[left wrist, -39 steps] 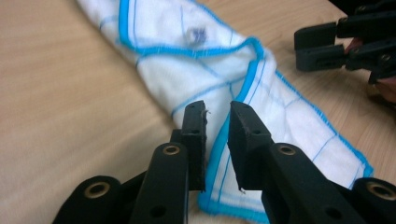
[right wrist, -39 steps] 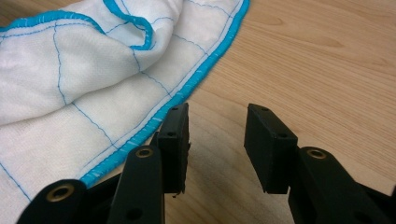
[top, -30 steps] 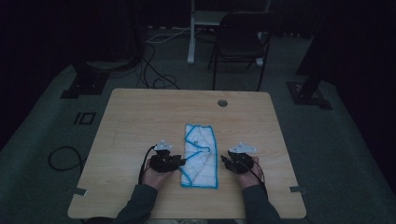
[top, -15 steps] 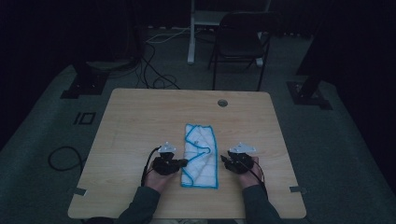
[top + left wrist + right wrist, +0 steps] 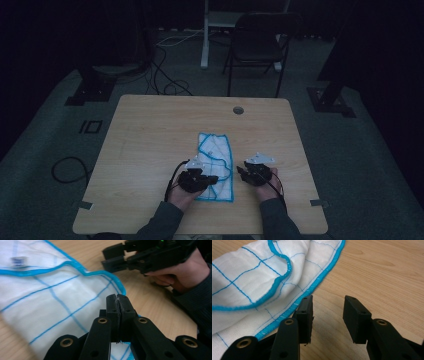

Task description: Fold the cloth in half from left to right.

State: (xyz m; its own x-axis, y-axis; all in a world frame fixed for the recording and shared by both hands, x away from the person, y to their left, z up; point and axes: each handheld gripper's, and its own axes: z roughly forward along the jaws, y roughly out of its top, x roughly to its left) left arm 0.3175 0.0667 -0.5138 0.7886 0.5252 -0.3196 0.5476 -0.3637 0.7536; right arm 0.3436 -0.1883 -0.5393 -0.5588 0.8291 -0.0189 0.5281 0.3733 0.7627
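Observation:
A white cloth (image 5: 215, 150) with blue grid lines and a blue hem lies on the wooden table (image 5: 150, 140), near the front middle. My left gripper (image 5: 212, 179) sits over the cloth's near left corner. In the left gripper view its jaws are pressed together on a thin fold of the cloth (image 5: 50, 297), and the left gripper (image 5: 117, 302) is shut on it. My right gripper (image 5: 241, 171) rests just right of the cloth's near right edge. In the right gripper view the right gripper (image 5: 328, 312) stands open over bare wood, its left pad beside the hem of the cloth (image 5: 249, 277).
A round cable hole (image 5: 238, 110) is in the table's far edge. A dark chair (image 5: 257, 45) and a white post stand beyond the table. Cables (image 5: 65, 167) lie on the floor at the left. The other hand's gripper (image 5: 140, 255) shows across the cloth.
My left gripper has moved right onto the cloth's near left corner and shut on it. The right gripper has stayed where it was.

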